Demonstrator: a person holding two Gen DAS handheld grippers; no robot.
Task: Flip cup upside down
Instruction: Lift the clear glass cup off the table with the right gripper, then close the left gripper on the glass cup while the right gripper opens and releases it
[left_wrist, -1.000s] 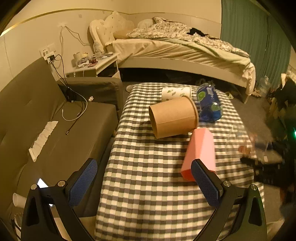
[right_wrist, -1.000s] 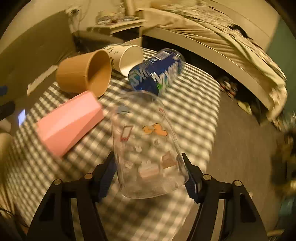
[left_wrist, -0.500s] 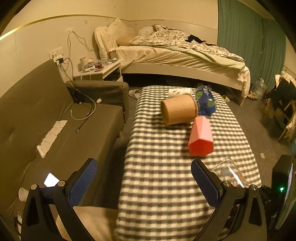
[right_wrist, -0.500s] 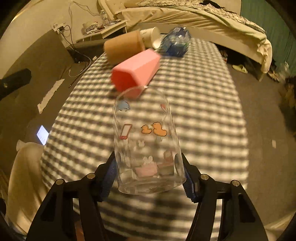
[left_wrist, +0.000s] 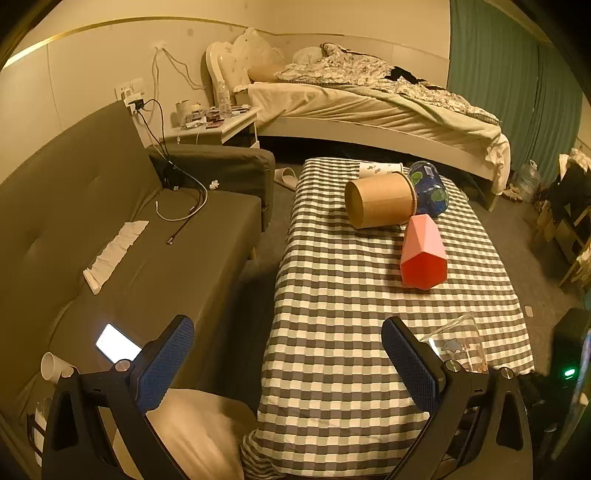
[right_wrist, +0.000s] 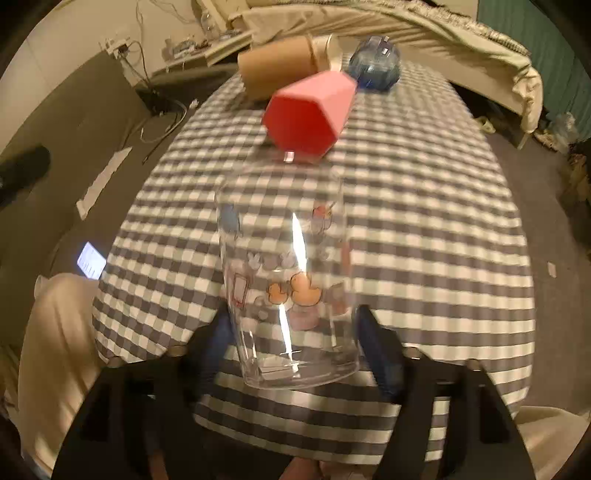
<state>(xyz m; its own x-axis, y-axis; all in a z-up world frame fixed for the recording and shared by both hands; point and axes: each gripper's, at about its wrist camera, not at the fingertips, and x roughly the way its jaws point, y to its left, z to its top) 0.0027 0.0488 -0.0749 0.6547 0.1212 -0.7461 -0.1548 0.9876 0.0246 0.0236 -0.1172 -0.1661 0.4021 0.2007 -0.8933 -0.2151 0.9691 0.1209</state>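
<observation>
My right gripper is shut on a clear glass cup printed with small cartoon pictures. It holds the cup above the near part of the checked table, the cup pointing away from the camera. The same cup shows in the left wrist view at the table's near right corner, behind my left finger. My left gripper is open and empty, above the table's near left edge.
A pink faceted cup, a brown paper cup, a white paper cup and a blue bottle lie on their sides on the far half of the table. A grey sofa stands left, a bed behind.
Both grippers have pulled back toward the table's near end. The right gripper carried the glass cup with it, away from the lying cups, and the cup has turned in view.
</observation>
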